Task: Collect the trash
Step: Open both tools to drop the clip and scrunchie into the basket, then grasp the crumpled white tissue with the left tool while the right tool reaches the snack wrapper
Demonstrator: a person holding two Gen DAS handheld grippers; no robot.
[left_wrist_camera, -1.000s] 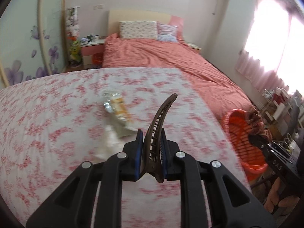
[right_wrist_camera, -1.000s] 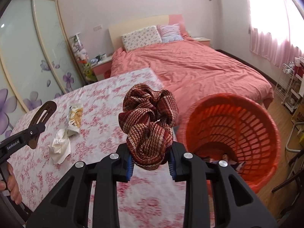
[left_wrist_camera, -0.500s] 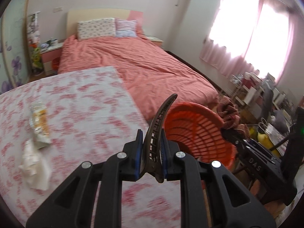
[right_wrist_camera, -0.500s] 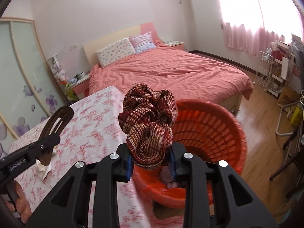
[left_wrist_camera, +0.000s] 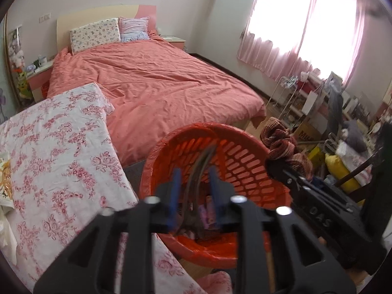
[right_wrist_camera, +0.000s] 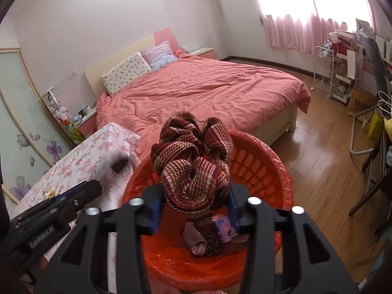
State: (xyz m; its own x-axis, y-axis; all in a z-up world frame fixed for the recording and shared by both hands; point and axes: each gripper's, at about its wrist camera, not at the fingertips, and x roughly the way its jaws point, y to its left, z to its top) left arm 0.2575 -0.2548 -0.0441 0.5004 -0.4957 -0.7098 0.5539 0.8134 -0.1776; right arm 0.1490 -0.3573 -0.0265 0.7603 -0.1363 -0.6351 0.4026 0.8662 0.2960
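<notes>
An orange slotted basket [left_wrist_camera: 245,161] [right_wrist_camera: 264,171] stands beside the flowered table. My left gripper [left_wrist_camera: 193,191] is open above it; a brown hair clip [left_wrist_camera: 198,169], blurred, hangs between its parted blue pads, apparently falling. My right gripper [right_wrist_camera: 193,205] has opened wide over the basket; the red-and-cream woven scrunchie [right_wrist_camera: 193,166] [left_wrist_camera: 281,142] still sits between its pads. In the basket lie a small purple box [right_wrist_camera: 224,227] and bits of cloth [right_wrist_camera: 196,240].
The table with the pink flowered cloth [left_wrist_camera: 56,152] lies to the left, with a snack wrapper [left_wrist_camera: 5,178] and white tissue [left_wrist_camera: 5,235] at its edge. A pink bed [left_wrist_camera: 152,83] is behind. Cluttered shelves [left_wrist_camera: 318,103] stand right, on wooden floor [right_wrist_camera: 325,166].
Both grippers swung from the table to over the basket. Both sets of jaws have opened; the hair clip has slipped loose from the left pads.
</notes>
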